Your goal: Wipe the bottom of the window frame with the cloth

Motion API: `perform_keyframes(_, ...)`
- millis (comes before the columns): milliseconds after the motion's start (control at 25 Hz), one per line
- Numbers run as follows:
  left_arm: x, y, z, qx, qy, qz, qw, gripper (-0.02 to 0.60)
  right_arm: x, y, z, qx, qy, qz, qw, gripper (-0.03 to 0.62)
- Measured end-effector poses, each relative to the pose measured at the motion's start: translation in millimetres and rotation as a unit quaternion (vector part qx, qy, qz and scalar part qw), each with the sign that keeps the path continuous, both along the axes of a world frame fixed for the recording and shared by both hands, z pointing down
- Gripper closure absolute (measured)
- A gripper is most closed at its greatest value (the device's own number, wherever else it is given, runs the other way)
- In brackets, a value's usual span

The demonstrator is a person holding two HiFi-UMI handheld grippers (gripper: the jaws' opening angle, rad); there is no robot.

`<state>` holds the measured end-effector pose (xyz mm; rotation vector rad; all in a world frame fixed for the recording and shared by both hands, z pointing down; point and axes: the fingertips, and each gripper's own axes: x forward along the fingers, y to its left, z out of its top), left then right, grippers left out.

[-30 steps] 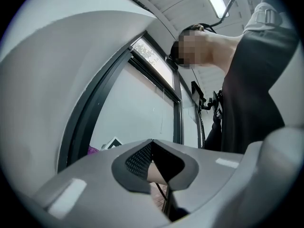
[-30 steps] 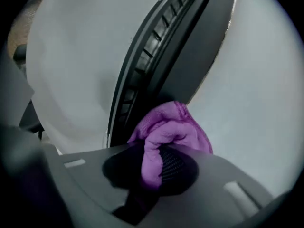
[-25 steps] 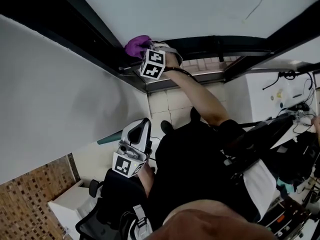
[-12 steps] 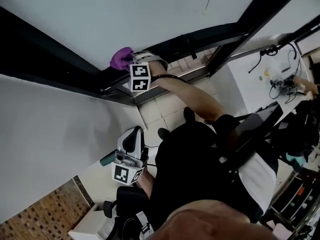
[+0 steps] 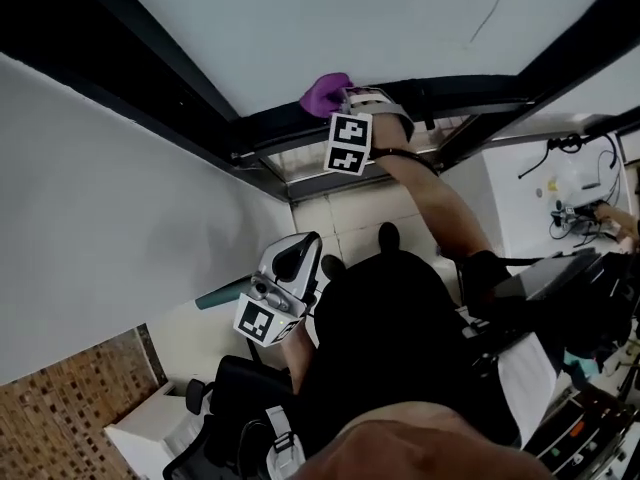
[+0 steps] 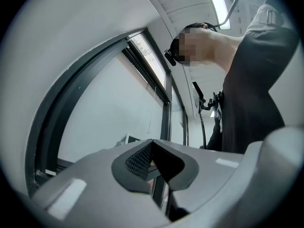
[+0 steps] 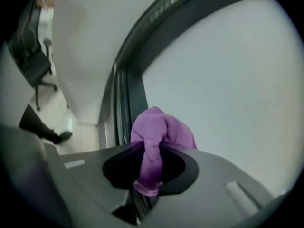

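Slipping of the cloth (image 7: 161, 132), pinched by a thin fold in the right gripper (image 7: 151, 152) at the bottom of the window frame (image 7: 134, 96), is risked under hard dragging; the left gripper (image 6: 153, 158) is held aside, jaws pressed together and empty.

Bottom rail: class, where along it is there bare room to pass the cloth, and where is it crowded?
Bare: the bottom rail between the right gripper and the slanting dark frame bar, and the short stretch from the purple cloth to the left corner. Crowded: where cloth, gripper and forearm meet.
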<state>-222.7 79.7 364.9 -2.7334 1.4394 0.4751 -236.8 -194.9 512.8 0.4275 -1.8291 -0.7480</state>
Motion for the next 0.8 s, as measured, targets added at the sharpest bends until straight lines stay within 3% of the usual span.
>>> perform_keyframes(80,-11.8,3.6,1.6,0.000,0.002,-0.011,0.9999,0.580,-83.1,31.3,-14.7,-0.041,-0.106,-0.061,0.992,0.525)
perform_keyframes(120,-16.6,7.3,0.7,-0.001,0.002,-0.020,0.9998,0.580,-122.6,41.9,-15.8,-0.049,-0.136,-0.085,0.986,0.525)
perform_keyframes(200,-24.1,16.8,-3.3,-0.006,0.000,-0.043,0.9990,0.580,-186.8,58.4,-0.7,-0.060,-0.147,-0.120,0.980,0.525)
perform_keyframes(280,-24.9,21.6,-6.2,-0.006,-0.002,-0.058,0.9983,0.580,-204.7,63.0,14.9,-0.056,-0.130,-0.137,0.980,0.528)
perform_keyframes(400,-21.8,16.5,-1.4,-0.010,-0.003,-0.053,0.9986,0.580,-149.5,39.9,22.7,-0.007,-0.077,-0.118,0.990,0.528)
perform_keyframes(520,-21.2,4.5,6.7,-0.018,0.000,-0.040,0.9990,0.580,-50.2,-13.7,30.8,0.058,0.020,-0.049,0.997,0.528)
perform_keyframes(680,-7.2,-11.6,8.9,-0.019,-0.003,-0.009,0.9998,0.580,68.7,-64.8,35.4,0.068,0.119,0.029,0.990,0.528)
perform_keyframes(760,5.2,-18.1,5.2,-0.014,-0.007,0.010,0.9998,0.580,83.7,-63.5,23.2,0.066,0.146,0.024,0.987,0.528)
perform_keyframes(800,11.2,-19.2,3.1,-0.010,-0.009,0.016,0.9998,0.580,86.4,-62.2,12.6,0.087,0.169,0.019,0.982,0.528)
